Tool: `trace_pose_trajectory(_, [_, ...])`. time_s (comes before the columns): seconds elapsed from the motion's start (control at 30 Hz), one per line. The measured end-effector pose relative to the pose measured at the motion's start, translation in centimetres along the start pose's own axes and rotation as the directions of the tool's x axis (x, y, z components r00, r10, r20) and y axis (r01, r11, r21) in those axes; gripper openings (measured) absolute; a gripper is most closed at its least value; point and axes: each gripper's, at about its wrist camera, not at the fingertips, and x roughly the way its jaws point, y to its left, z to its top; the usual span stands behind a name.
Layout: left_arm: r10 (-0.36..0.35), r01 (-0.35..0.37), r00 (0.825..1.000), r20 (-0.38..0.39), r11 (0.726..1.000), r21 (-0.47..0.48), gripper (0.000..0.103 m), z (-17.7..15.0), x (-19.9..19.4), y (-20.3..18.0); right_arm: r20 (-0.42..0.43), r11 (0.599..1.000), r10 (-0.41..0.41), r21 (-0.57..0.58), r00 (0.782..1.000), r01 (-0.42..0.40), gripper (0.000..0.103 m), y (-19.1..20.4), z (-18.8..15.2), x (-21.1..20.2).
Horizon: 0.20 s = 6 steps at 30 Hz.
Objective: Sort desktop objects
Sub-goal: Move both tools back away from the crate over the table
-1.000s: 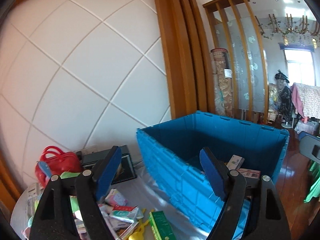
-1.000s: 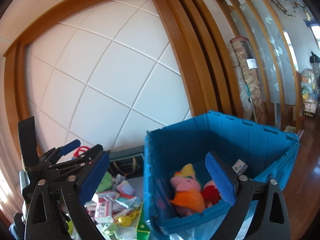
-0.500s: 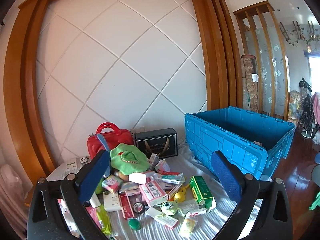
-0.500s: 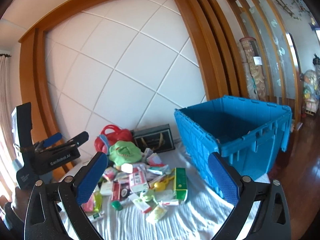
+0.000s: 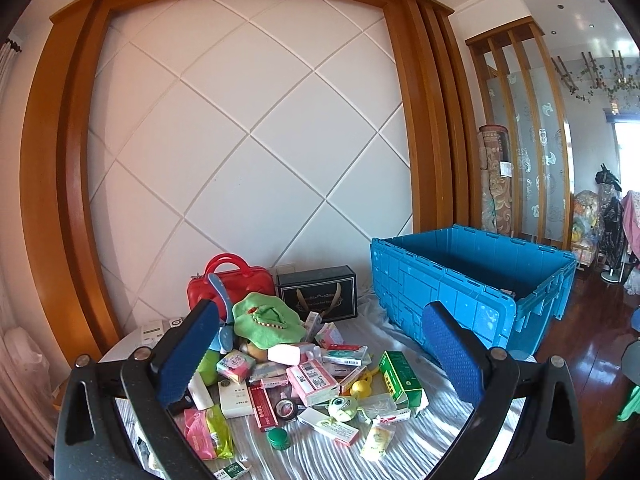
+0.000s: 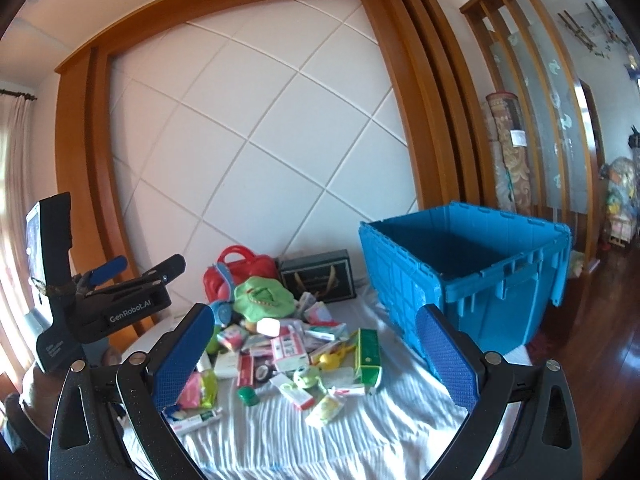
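Note:
A heap of small boxes, tubes and toys [image 5: 308,376] lies on a white cloth, also in the right wrist view [image 6: 292,352]. A green plush hat [image 5: 266,320] tops it. A green box [image 5: 400,376] lies at its right. A big blue crate [image 5: 472,280] stands to the right [image 6: 468,268]. My left gripper [image 5: 320,364] is open and empty, held above and short of the heap. My right gripper [image 6: 316,356] is open and empty, also back from the heap. The left gripper's body shows at the left of the right wrist view [image 6: 100,304].
A red case [image 5: 232,280] and a black gift box [image 5: 318,292] stand behind the heap against the white panelled wall. Wooden frame posts rise on both sides. Dark wood floor [image 5: 600,344] lies to the right of the table.
Both grippers have pulled back and to the left, away from over the blue crate. The heap on the cloth has come into full view. Both stay open and empty.

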Motion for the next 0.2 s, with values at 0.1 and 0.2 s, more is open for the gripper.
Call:
trace_pose_trajectory(0.1, [0.015,-0.015,1.000,-0.002,0.999,-0.029,0.102,-0.25,-0.37,0.02,-0.012,1.000,-0.011,-0.010,1.000,0.011,0.103,-0.30,-0.35,-0.42])
trace_pose_trajectory(0.2, [0.033,-0.032,0.999,0.002,0.999,-0.029,0.102,-0.21,-0.61,-0.07,-0.013,1.000,-0.001,0.022,1.000,0.001,0.103,-1.00,-0.38,-0.79])
